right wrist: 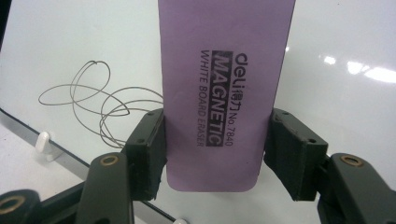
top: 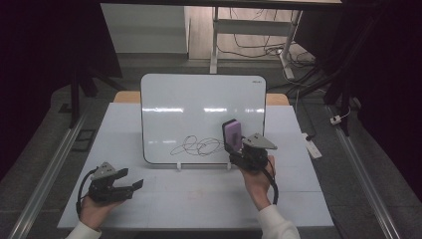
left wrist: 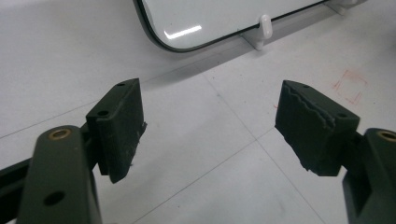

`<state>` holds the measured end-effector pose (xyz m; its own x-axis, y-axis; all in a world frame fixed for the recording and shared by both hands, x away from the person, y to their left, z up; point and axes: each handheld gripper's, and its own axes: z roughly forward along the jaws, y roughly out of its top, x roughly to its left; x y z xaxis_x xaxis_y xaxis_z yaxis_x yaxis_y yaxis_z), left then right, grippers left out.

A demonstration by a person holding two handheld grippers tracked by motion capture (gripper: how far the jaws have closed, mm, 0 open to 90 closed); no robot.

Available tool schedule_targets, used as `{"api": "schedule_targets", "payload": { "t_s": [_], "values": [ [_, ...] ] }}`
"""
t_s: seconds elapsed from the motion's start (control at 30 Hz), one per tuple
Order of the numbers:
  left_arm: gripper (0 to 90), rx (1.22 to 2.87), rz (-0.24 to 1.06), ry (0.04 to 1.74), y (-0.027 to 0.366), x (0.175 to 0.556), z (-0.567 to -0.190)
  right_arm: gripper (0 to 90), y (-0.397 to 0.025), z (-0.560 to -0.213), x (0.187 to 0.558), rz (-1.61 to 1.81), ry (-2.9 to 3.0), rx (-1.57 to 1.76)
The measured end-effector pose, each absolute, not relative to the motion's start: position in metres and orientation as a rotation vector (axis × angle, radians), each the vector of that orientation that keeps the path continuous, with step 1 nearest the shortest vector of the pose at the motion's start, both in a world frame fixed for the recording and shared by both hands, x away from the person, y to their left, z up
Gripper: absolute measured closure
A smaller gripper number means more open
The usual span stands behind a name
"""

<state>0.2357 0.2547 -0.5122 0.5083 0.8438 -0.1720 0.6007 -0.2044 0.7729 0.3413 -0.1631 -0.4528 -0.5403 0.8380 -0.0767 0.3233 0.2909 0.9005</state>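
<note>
A whiteboard (top: 199,107) stands tilted on small white feet at the middle of the table, with a black scribble (top: 199,146) low on its face. My right gripper (top: 234,149) is shut on a purple magnetic whiteboard eraser (top: 232,133), held upright against the board just right of the scribble. In the right gripper view the eraser (right wrist: 224,88) sits between both jaws, with the scribble (right wrist: 100,105) to its left. My left gripper (top: 134,185) rests open near the table's front left, empty. The left gripper view has the board's lower corner (left wrist: 187,32) ahead of the open jaws.
The white table (top: 199,199) has bare room in front of the board. A faint red mark (left wrist: 350,86) is on the tabletop. Desk legs and cables (top: 259,45) lie on the floor behind. A power strip (top: 313,147) hangs off the right edge.
</note>
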Motion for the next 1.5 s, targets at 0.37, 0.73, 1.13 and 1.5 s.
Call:
{"api": "schedule_targets", "payload": {
  "t_s": [0.37, 0.73, 1.13, 1.5],
  "values": [
    [24.3, 1.907, 0.373, 1.182, 0.254, 0.234, -0.511, 41.0, -0.153, -0.455, 0.34, 1.188, 2.033, 1.001],
    [24.2, 1.905, 0.357, 1.18, 0.253, 0.234, -0.511, 41.1, -0.153, -0.458, 0.343, 1.108, 2.017, 1.03],
    [24.1, 1.904, 0.338, 1.184, 0.254, 0.235, -0.513, 41.2, -0.057, -0.478, 0.341, 1.087, 2.151, 0.857],
    [24.1, 1.891, 0.33, 1.188, 0.256, 0.235, -0.512, 41.2, -0.154, -0.462, 0.352, 1.043, 1.984, 1.093]
  ]
}}
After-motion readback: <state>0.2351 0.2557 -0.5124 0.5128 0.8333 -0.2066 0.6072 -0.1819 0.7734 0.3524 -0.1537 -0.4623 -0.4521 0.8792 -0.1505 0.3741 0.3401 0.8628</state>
